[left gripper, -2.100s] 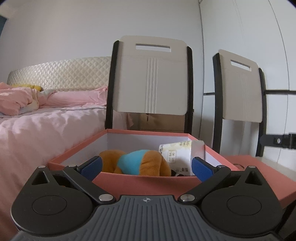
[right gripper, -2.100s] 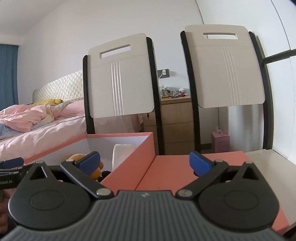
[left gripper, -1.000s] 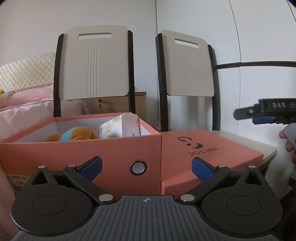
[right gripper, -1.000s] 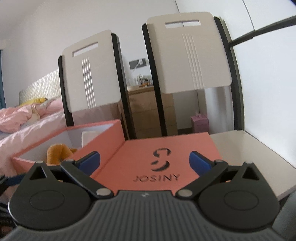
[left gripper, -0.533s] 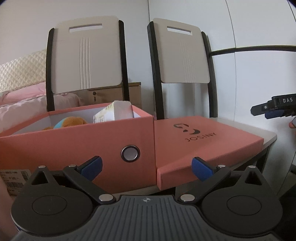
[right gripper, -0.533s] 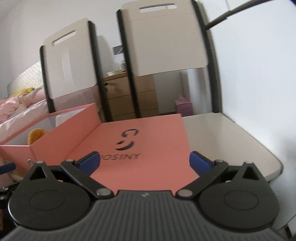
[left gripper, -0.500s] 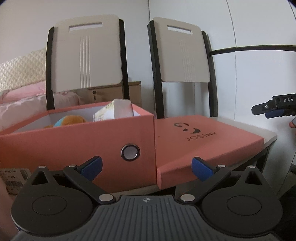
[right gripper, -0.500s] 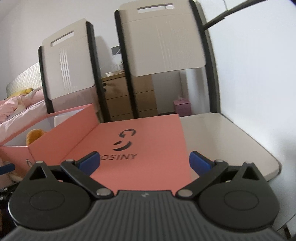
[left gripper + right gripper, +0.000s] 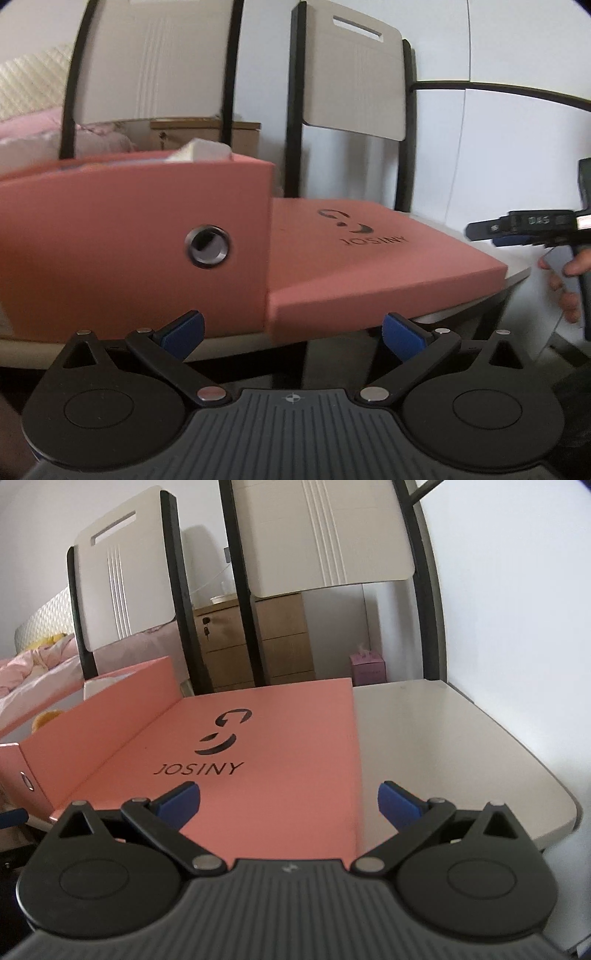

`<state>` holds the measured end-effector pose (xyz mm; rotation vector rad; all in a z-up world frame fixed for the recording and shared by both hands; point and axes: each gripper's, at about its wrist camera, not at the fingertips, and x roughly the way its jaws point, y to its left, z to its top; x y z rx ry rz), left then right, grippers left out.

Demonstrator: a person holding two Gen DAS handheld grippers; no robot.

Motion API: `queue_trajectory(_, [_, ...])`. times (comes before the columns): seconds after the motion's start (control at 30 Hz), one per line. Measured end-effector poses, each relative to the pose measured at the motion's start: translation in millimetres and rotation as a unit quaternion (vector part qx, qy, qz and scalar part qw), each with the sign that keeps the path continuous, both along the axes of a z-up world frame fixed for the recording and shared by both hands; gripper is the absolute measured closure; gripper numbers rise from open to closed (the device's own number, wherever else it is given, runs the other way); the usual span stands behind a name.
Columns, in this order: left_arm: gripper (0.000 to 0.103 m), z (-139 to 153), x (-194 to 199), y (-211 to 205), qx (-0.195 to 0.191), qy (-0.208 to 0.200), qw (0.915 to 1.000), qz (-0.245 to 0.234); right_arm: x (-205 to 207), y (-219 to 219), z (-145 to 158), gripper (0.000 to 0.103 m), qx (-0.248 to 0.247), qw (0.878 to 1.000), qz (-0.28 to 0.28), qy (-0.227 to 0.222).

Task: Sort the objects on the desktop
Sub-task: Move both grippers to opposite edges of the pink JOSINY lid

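A: How far along is the sorting judged to be?

B: Nearly done, it seems. A toy (image 9: 44,719) and a carton (image 9: 201,152) are being kept in the box (image 9: 133,236) at the worktop's (image 9: 443,738) left; the lid (image 9: 258,753) is lying beside it, not yet fitted.

A: And the claws?

B: The left claw (image 9: 292,332) and right claw (image 9: 289,805) are both being held wide open, nothing gripped.

A: Room?

B: Bare worktop is being left right of the lid. The lid's near corner is overhanging the front edge; chairs (image 9: 325,535) are crowding the back.
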<state>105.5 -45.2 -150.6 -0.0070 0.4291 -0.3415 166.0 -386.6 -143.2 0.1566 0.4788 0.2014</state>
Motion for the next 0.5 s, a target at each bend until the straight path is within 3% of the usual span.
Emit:
queue_trajectory(0.2, [0.0,-8.2,11.8,-12.6,0.012,0.009,0.9997,-0.02,9.6,-6.7,-4.8,0.0,0.036,0.999,-0.01,0.019])
queue_trajectory(0.5, [0.0,-15.2,25.0,-28.2,0.02,0.02,0.9991,-0.032,11.3,3.2,-8.6,0.0,0.016,0.999,0.001,0.028])
